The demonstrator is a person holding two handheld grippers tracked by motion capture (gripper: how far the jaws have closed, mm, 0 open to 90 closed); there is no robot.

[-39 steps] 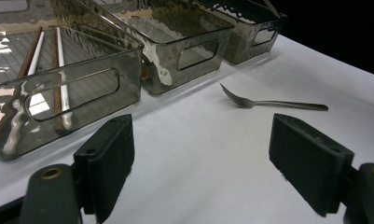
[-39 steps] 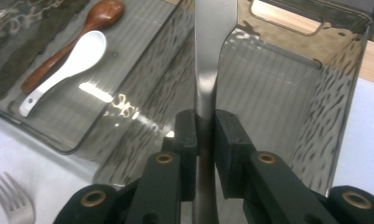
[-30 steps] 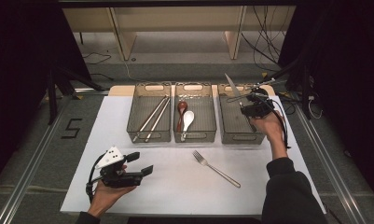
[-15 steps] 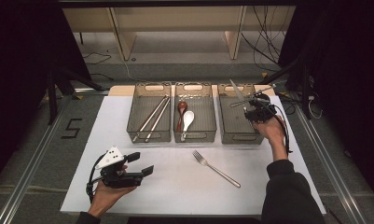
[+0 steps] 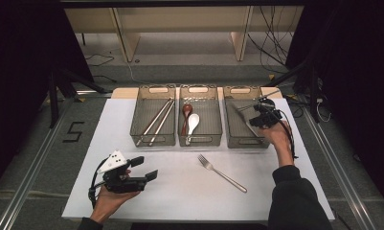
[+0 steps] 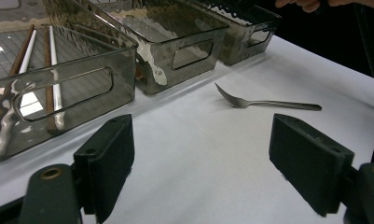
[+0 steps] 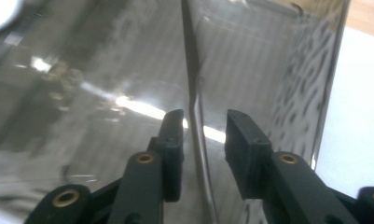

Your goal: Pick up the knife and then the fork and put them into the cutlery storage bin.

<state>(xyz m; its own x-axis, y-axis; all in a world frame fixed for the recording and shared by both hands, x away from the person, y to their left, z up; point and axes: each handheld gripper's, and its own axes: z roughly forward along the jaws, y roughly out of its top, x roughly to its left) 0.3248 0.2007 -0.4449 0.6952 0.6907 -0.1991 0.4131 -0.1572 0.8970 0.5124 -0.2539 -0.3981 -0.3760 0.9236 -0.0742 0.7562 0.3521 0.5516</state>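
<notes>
Compared with the frame half a second earlier, your right hand-held gripper (image 5: 255, 111) is sitting slightly lower and nearer to you over the right bin (image 5: 230, 130); the knife (image 5: 241, 118) is now lying lower inside that bin instead of angled up above its rim. Your left hand-held gripper (image 5: 144, 168) is keeping the same place on the tabletop (image 5: 180, 191), and the fork (image 5: 221, 173) is unchanged.

Ahead of your left hand-held gripper, three smoked-plastic bins are standing in a row. The left bin (image 5: 134, 133) is carrying chopsticks (image 5: 155, 122). The middle bin (image 5: 216, 132) is carrying a brown spoon (image 5: 186, 116) and a white spoon (image 5: 193, 123), side by side. The fork is lying on the bare tabletop between your two hands, ahead and to the right of the left hand-held gripper (image 6: 201, 172), tines toward the bins. Nothing is standing between that hand-held gripper and the fork (image 6: 264, 102).

Your left hand-held gripper is standing wide apart, holding nothing, with only white tabletop (image 6: 198, 149) between its jaws. Your right hand-held gripper (image 7: 204, 140) is standing partly apart over the floor of the right bin (image 7: 306, 93). The knife (image 7: 194, 93) is running lengthwise between its jaws, close to the left jaw, with a visible gap to the right jaw; you are not clamping it.
</notes>
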